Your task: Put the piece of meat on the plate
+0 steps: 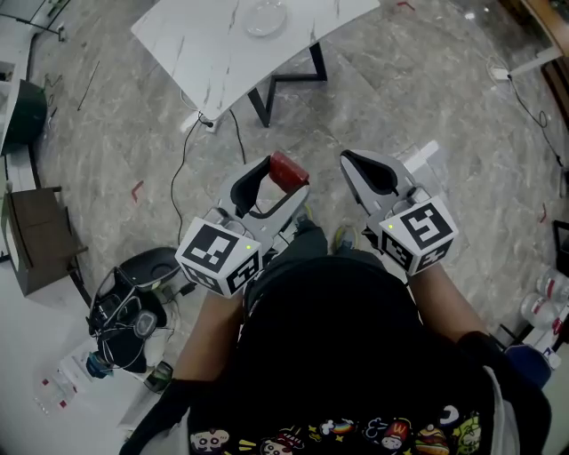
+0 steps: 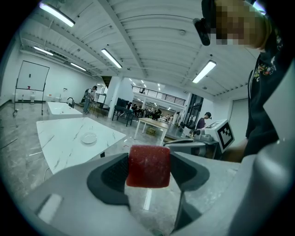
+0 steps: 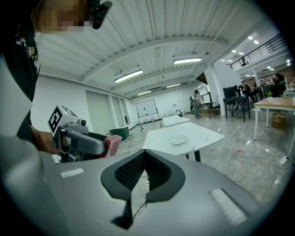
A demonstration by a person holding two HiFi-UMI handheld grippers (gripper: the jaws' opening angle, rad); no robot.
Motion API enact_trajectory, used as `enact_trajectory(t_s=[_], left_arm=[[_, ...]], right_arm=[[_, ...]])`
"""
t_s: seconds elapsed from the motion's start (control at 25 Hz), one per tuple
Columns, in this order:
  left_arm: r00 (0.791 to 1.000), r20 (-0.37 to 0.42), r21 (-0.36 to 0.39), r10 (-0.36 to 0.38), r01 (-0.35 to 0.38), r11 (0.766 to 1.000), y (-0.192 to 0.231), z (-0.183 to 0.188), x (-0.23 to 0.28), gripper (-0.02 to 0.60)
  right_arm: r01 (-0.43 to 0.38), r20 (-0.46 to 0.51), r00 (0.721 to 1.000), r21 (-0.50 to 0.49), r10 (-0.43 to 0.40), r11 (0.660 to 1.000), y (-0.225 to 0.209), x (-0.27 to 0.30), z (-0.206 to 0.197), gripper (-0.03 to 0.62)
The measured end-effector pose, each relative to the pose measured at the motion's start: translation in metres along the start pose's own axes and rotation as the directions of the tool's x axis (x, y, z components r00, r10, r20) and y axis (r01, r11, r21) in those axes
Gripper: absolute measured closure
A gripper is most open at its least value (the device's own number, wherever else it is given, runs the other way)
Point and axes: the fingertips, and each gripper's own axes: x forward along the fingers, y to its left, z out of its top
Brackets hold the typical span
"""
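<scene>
A red block of meat [image 2: 148,166] sits clamped between the jaws of my left gripper [image 1: 283,175], held up in the air well short of the table. The same meat [image 1: 288,168] shows at the gripper's tip in the head view, and in the right gripper view the meat [image 3: 112,143] appears at the left. My right gripper [image 1: 358,165] hangs beside the left one, shut with nothing in it. A small pale plate [image 1: 265,17] rests on the white marble table [image 1: 213,53] far ahead; the plate [image 2: 89,138] and plate [image 3: 179,139] show in both gripper views.
Black table legs [image 1: 284,84] and a cable [image 1: 191,142] cross the grey stone floor [image 1: 418,98]. A black stool with gear [image 1: 133,293] stands at my left, a brown box [image 1: 40,235] beyond it. More tables and people fill the hall's background [image 2: 147,113].
</scene>
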Motion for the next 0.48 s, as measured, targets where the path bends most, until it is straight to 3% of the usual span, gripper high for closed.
enact_trajectory(t_s=[0.48], left_arm=[[0.999, 0.016, 0.003, -0.042, 0.042, 0.999, 0.06, 0.021, -0.008, 0.189]], right_arm=[[0.026, -0.028, 0.999, -0.004, -0.026, 1.0, 0.012, 0.059, 0.019, 0.571]])
